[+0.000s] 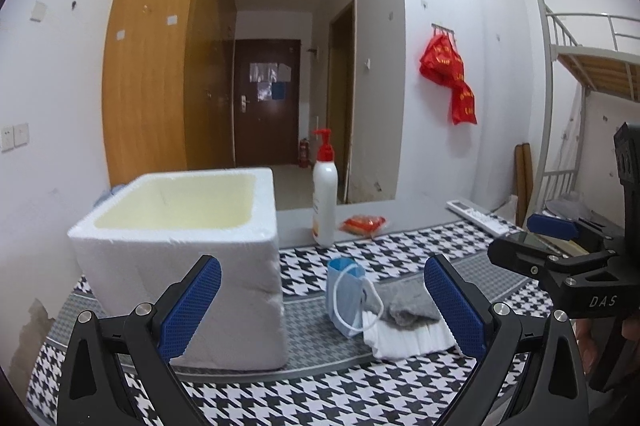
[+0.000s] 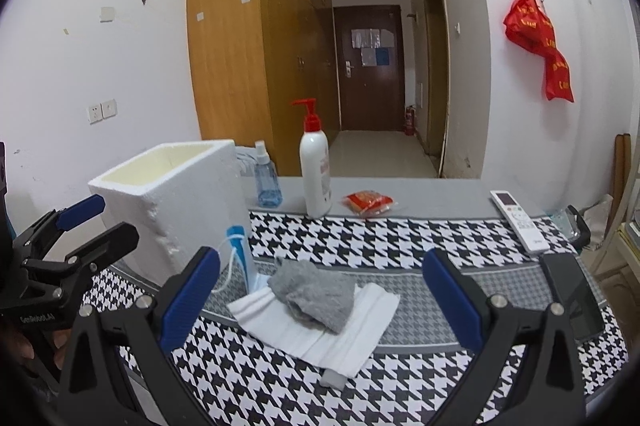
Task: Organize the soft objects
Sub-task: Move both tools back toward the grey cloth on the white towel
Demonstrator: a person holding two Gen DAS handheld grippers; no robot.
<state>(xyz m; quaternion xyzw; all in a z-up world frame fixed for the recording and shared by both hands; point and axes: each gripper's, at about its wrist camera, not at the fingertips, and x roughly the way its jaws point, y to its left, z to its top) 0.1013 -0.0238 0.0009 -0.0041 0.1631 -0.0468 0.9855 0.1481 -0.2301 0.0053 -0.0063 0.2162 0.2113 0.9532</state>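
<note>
A grey knitted cloth lies on top of a folded white towel on the houndstooth table cover. A blue face mask with white ear loops stands beside them, close to the white foam box, which is open at the top. My left gripper is open, its blue pads spanning the box corner and the pile. My right gripper is open too, low over the grey cloth and towel. Neither holds anything. In the right wrist view the left gripper shows at the left edge.
A white pump bottle with a red top, a blue spray bottle and a red snack packet stand along the table's far edge. A remote control and a dark phone lie at the right. A bunk bed frame stands beyond.
</note>
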